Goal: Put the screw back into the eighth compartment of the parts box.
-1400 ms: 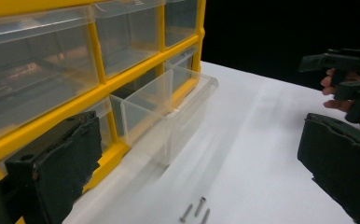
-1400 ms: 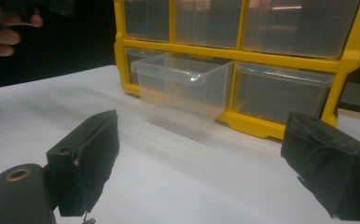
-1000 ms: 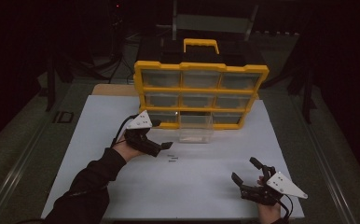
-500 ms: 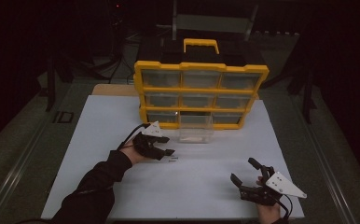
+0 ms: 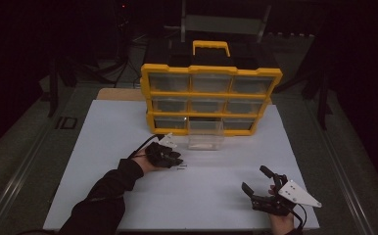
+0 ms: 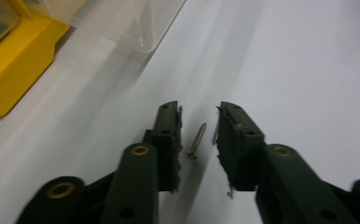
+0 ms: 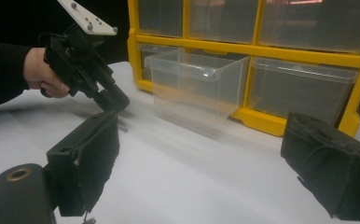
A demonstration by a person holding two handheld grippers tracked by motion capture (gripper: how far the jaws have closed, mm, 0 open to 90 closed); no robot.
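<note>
Two tongs over white table (image 5: 104, 147), dark room: left gripper (image 6: 199, 135) just closing around screw (image 6: 197, 140), untouched; right gripper (image 5: 256, 184) wide, empty

Setting: workshop or test lab, dimly lit. Evidence — a yellow parts organizer (image 5: 210, 100) with clear drawers and a carry handle, standing on a counter (image 5: 104, 147) covered by a white sheet; one clear drawer (image 5: 205, 134) pulled out; metal stand legs (image 5: 55, 88) and dark equipment in the unlit surroundings.
</note>
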